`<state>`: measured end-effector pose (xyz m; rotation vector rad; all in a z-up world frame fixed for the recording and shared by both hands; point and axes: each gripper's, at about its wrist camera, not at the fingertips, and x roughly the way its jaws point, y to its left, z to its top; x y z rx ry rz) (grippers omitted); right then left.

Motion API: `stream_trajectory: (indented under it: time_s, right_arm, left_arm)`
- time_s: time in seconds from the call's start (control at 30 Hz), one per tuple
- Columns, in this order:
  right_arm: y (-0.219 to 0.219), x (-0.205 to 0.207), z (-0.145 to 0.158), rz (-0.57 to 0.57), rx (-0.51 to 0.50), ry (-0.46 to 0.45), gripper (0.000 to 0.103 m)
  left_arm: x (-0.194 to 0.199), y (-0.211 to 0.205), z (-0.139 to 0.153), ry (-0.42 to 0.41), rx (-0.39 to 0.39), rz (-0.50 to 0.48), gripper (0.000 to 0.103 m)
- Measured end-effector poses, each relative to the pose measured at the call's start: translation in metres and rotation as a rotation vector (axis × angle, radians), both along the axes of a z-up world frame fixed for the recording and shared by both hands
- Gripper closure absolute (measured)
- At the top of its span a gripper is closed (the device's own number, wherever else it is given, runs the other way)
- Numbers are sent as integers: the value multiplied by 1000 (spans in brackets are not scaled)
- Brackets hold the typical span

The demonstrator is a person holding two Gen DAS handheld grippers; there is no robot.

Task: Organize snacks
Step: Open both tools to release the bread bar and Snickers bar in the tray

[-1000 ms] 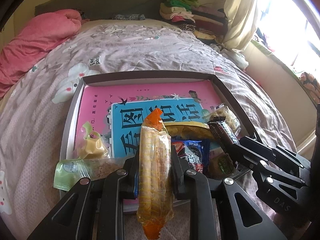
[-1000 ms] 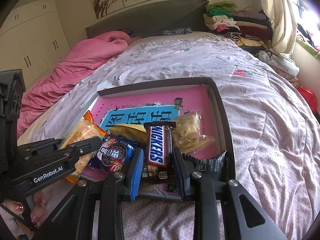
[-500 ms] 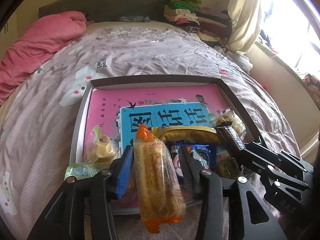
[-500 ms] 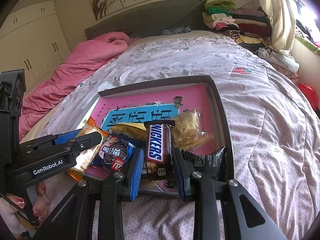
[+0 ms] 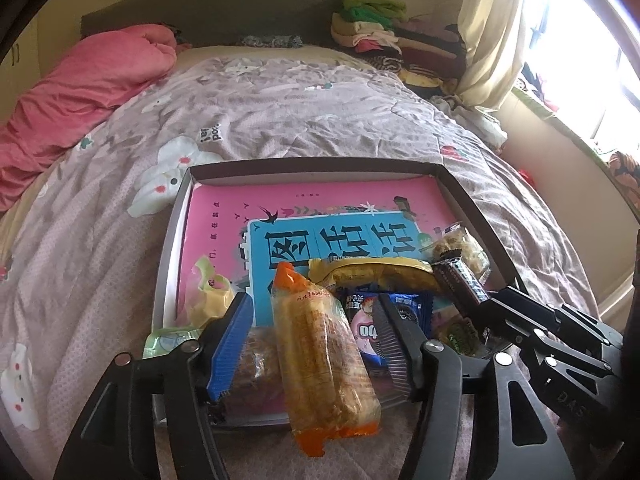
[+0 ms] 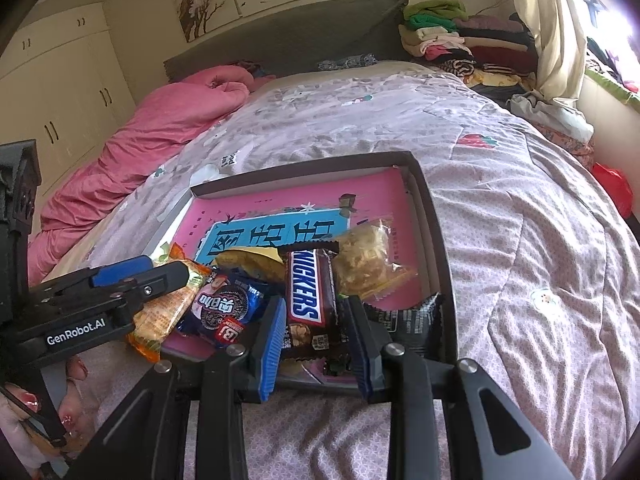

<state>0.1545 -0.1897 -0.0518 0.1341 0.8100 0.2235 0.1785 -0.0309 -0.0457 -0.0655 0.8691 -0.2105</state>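
A floral-quilted bed (image 5: 280, 120) carries a dark tray (image 5: 312, 168) with snacks heaped at its near edge. The left claw (image 5: 316, 344) gapes wide around an orange-ended cracker pack (image 5: 324, 356); the right claw (image 6: 316, 336) grips a Snickers bar (image 6: 308, 292). Folded clothes (image 6: 448, 36) are stacked far right.

Bed (image 6: 520, 240) covered by a mauve patterned quilt (image 5: 280, 120). Lying on it: a crumpled pink blanket (image 5: 80, 92) along the left side, a shallow dark-rimmed box (image 6: 436, 216) near the front, and folded clothes (image 6: 448, 36) stacked at the head end.
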Motion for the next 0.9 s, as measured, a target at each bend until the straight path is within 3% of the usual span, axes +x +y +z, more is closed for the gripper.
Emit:
stream_trajectory:
  time_s: [0.63,0.9]
  right_arm:
    - [-11,-4,11,-43,-10,-30,66]
    - [-12,-12,23,-49,-26,-68,54]
  left_arm:
    - [-11,22,24,-47,-11,41,28]
    - [-22,20,34,-61,6,36,26]
